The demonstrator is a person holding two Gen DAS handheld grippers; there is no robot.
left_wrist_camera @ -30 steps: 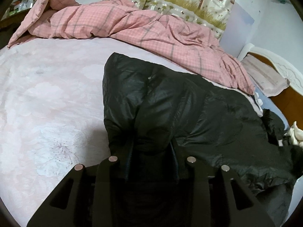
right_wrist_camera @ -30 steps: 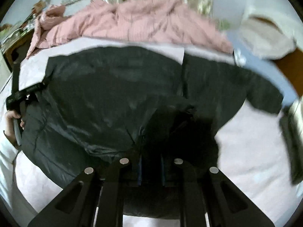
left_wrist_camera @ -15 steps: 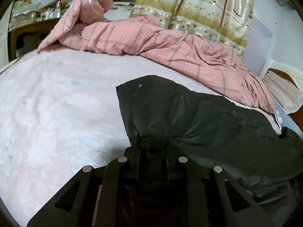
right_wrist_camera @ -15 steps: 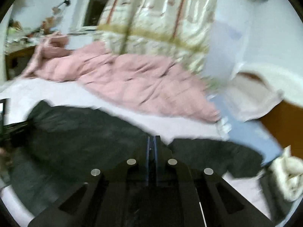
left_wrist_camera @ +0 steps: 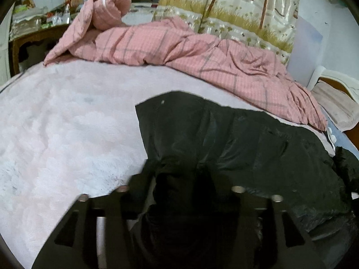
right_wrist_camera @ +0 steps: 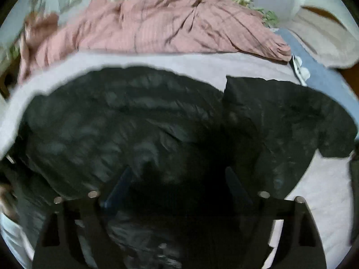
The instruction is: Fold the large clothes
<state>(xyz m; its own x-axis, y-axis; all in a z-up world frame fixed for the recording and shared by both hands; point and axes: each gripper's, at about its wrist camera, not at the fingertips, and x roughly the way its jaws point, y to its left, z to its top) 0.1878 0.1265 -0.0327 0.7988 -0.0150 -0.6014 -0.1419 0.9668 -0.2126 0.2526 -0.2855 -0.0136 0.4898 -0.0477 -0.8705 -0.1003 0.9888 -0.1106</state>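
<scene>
A black puffer jacket (left_wrist_camera: 246,145) lies spread on the pale pink bed sheet (left_wrist_camera: 67,134). My left gripper (left_wrist_camera: 177,174) is at the jacket's near left corner. Its jaws are opening, and a bunch of black fabric sits loosely between them. In the right wrist view the jacket (right_wrist_camera: 112,116) fills the middle, with one sleeve (right_wrist_camera: 303,121) reaching out to the right. My right gripper (right_wrist_camera: 177,170) hovers over the jacket's middle and its jaws are opening wide. The fabric lies below them, not pinched between them.
A rumpled pink checked quilt (left_wrist_camera: 190,49) runs along the far side of the bed, below a patterned curtain (left_wrist_camera: 235,6). A pillow (left_wrist_camera: 336,105) and white headboard stand at the right. A cluttered desk (left_wrist_camera: 33,33) is at the far left. A blue cloth (right_wrist_camera: 318,76) lies beside the sleeve.
Both grippers went from shut on the black fabric to jaws spread apart. The right gripper swung down over the jacket, which now lies flatter on the sheet.
</scene>
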